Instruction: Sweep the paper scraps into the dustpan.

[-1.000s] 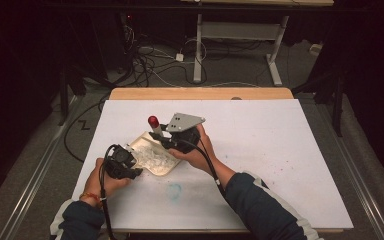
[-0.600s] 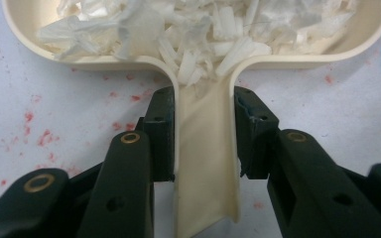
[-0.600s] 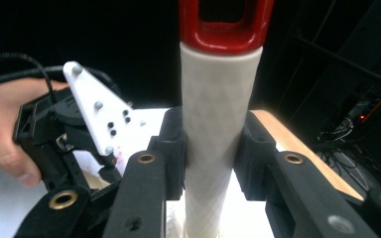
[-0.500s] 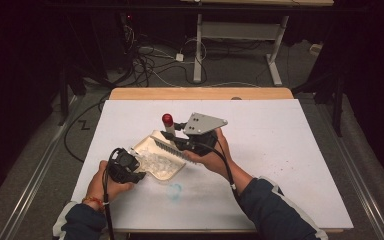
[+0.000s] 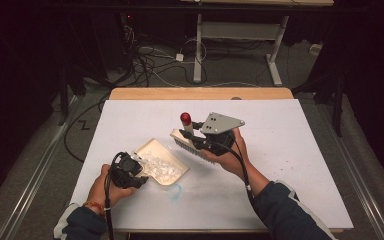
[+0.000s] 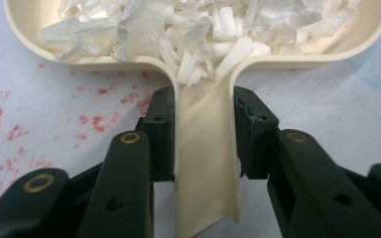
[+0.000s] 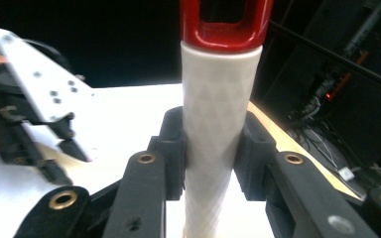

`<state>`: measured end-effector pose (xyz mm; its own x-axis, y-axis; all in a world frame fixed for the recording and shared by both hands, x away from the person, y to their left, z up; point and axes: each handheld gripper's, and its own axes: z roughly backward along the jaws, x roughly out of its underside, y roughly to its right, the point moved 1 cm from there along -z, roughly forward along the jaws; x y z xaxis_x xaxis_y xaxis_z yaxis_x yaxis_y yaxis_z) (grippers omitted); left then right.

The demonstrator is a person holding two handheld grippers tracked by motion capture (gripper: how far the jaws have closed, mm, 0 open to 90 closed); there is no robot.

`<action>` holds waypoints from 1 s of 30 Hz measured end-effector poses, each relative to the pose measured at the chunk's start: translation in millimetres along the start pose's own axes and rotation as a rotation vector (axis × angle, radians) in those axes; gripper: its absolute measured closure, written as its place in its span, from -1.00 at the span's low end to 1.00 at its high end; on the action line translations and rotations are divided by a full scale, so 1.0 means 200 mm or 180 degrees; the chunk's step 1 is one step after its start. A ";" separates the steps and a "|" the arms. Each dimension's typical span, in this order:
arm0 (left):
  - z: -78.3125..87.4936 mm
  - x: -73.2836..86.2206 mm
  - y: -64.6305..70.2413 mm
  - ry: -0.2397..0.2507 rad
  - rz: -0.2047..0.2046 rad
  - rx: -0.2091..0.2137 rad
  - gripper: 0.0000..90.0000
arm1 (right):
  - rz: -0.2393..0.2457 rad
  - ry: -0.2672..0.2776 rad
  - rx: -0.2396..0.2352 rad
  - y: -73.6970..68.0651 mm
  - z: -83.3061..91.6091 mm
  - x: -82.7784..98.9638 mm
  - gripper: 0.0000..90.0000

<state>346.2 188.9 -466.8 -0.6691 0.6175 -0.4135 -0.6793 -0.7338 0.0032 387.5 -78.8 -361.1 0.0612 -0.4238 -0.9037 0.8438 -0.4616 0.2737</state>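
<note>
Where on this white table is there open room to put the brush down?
The white table is bare across its right half, beyond the right gripper holding the white, red-tipped brush, and along the far edge by the wooden strip. It is crowded at left-centre around the cream dustpan of white shreds, held by the left gripper.

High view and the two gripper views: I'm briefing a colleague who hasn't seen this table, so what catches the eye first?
The cream dustpan heaped with white shreds, left of the table's middle, with the left gripper clamped on its handle. Beside it, the right gripper holds a red-tipped brush lifted above the white table.
</note>
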 end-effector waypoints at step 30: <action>0.00 0.01 0.01 0.0022 -0.0037 0.0026 0.41 | -0.0003 0.0290 -0.0567 -0.08 -0.05 0.04 0.55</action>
<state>343.6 188.9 -468.3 -0.6590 0.6241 -0.4197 -0.6896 -0.7242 0.0059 381.2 -67.2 -376.9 0.1015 -0.3475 -0.9322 0.9244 -0.3133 0.2174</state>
